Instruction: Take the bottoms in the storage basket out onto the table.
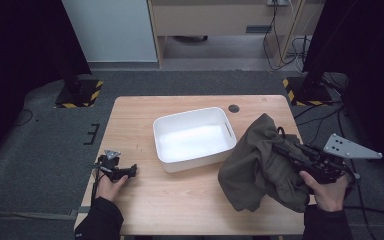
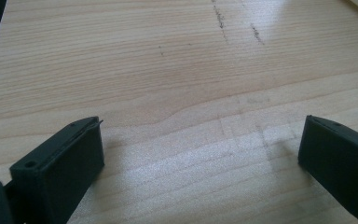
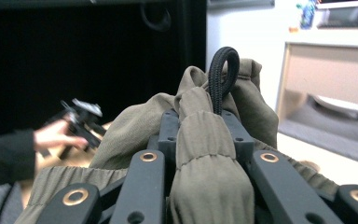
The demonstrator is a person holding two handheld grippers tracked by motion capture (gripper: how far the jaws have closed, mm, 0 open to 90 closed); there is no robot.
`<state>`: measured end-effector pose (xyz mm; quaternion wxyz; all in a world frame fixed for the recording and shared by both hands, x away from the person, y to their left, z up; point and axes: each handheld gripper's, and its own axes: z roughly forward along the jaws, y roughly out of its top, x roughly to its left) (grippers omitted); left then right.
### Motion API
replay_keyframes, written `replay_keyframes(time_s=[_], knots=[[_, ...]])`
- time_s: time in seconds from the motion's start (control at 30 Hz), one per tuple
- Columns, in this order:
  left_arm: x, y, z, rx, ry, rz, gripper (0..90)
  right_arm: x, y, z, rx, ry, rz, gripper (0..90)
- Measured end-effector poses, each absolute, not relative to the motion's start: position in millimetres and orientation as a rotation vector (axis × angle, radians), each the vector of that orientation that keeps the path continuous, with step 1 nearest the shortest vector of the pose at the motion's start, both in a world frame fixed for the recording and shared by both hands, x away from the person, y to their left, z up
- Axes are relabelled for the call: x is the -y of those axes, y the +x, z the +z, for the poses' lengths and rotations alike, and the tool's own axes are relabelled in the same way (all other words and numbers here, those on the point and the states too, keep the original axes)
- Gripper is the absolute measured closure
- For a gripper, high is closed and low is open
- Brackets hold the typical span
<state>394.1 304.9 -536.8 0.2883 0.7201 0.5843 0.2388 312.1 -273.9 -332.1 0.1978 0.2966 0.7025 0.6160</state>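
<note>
Olive cloth garment (image 1: 260, 165), rumpled and soft, bunches between right gripper (image 3: 200, 135) jaws.

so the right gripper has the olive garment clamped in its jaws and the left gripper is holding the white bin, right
Not quite. The right gripper does have the olive garment clamped in its jaws, but the left gripper holds nothing: the left gripper view shows its jaws open over the bare wooden table. In the high view the white bin sits apart from it, mid-table.

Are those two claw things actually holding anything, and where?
The right gripper pinches the olive garment by a bunched fold near its black cord loop. The left gripper holds nothing.
</note>
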Motion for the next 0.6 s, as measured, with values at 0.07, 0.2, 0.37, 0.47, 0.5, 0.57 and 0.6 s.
replay_keyframes(time_s=[0.07, 0.2, 0.37, 0.47, 0.5, 0.57, 0.6], knots=[[-304.9, 394.1, -536.8, -1.560, 1.923, 0.638, 0.0, 277.6, 317.3, -339.2, -1.982, 0.862, 1.701, 74.0], [-304.9, 394.1, -536.8, -1.560, 1.923, 0.637, 0.0, 285.3, 326.6, -353.4, -2.014, 0.934, 1.648, 74.0], [-304.8, 394.1, -536.8, -1.561, 1.923, 0.637, 0.0, 288.8, 337.6, -370.3, -2.054, 1.001, 1.583, 73.9], [-304.8, 394.1, -536.8, -1.561, 1.922, 0.638, 0.0, 288.2, 343.6, -379.3, -2.072, 1.031, 1.540, 73.8], [-304.8, 394.1, -536.8, -1.561, 1.922, 0.638, 0.0, 288.2, 345.7, -382.6, -2.076, 1.040, 1.524, 73.7], [-304.8, 394.1, -536.8, -1.561, 1.922, 0.638, 0.0, 288.7, 349.5, -388.9, -2.074, 1.061, 1.506, 73.5], [-304.8, 394.1, -536.8, -1.561, 1.922, 0.638, 0.0, 289.0, 351.3, -391.8, -2.067, 1.074, 1.500, 73.5]])
